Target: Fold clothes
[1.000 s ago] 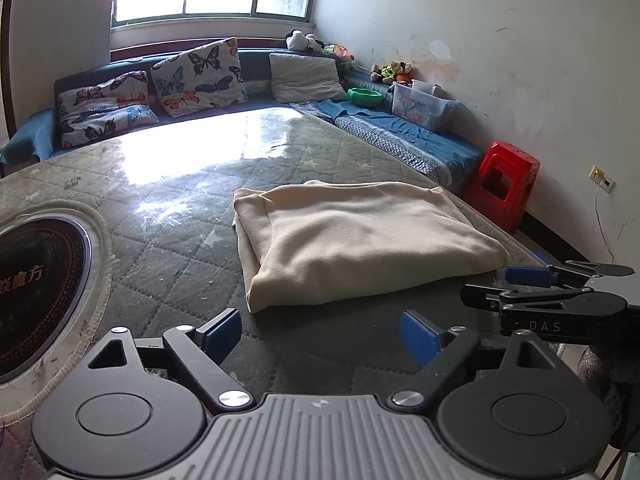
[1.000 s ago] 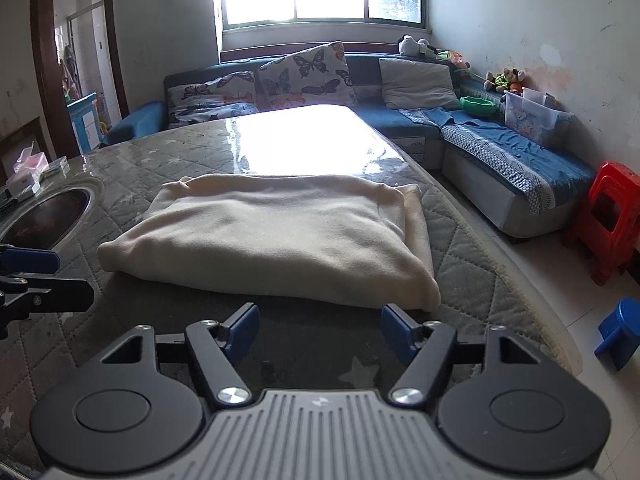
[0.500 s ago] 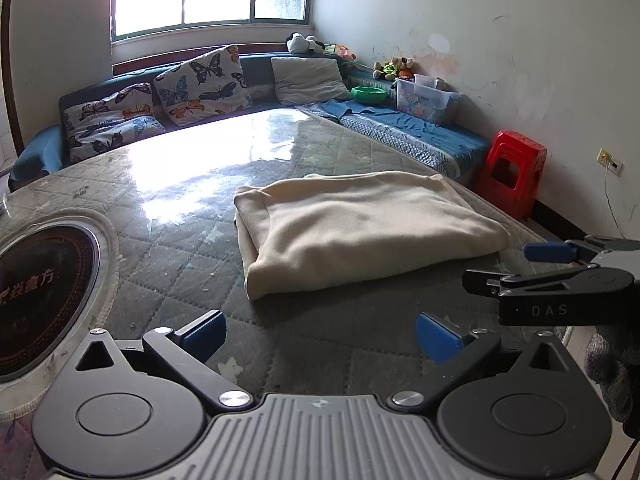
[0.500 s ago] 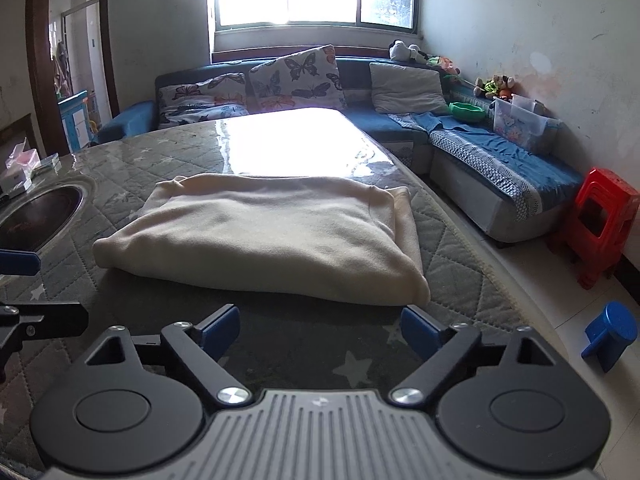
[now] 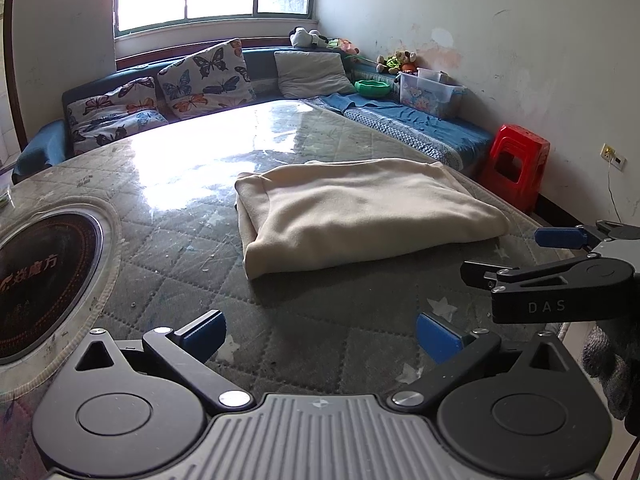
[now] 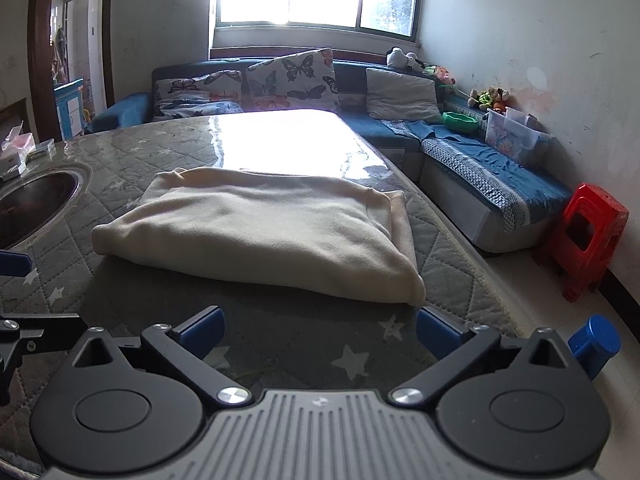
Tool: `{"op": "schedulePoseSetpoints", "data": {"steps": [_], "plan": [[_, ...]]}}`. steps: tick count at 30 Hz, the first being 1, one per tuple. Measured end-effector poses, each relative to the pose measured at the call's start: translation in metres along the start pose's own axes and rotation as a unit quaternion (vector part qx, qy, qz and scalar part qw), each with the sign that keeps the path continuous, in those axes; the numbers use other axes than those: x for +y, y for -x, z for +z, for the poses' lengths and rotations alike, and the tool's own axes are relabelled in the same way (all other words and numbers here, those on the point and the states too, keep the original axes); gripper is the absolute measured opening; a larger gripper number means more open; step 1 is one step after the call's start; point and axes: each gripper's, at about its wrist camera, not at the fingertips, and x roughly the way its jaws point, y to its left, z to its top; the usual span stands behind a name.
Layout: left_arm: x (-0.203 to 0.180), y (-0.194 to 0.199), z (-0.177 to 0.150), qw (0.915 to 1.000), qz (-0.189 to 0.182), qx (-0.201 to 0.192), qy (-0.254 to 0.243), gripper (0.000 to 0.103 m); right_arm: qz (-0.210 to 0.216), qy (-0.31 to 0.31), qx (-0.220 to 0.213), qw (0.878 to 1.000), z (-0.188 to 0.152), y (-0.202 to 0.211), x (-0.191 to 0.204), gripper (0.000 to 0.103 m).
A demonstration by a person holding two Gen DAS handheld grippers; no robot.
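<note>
A cream garment [image 5: 360, 216] [image 6: 260, 232] lies folded into a thick rectangle on the grey quilted table cover [image 5: 180, 248] [image 6: 280, 340]. My left gripper [image 5: 320, 334] stands open just short of the garment's near edge, nothing between its blue pads. My right gripper [image 6: 320, 328] is near the garment's right front corner; its jaws are opening wide and hold nothing. Each gripper also shows in the other's view: the right gripper [image 5: 516, 256] at the right edge, the left gripper [image 6: 24, 292] at the left edge. Neither touches the cloth.
A round dark hotplate [image 5: 40, 268] [image 6: 32, 204] is set into the table at the left. The table's right edge drops to the floor, with a red stool [image 5: 516, 168] [image 6: 588, 236] and a small blue stool [image 6: 596, 340]. A blue sofa [image 6: 480, 168] with cushions runs behind.
The jaws of both grippers have spread wider apart. The folded garment lies as it did.
</note>
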Motion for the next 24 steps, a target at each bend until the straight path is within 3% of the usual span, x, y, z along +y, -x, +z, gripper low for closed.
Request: {"op": "schedulePoseSetpoints", "data": {"steps": [24], "plan": [[-0.012, 0.014, -0.012, 1.0000, -0.004, -0.004, -0.008, 0.103, 0.004, -0.002, -0.006, 1.000, -0.006, 0.014, 0.005, 0.103]]}}
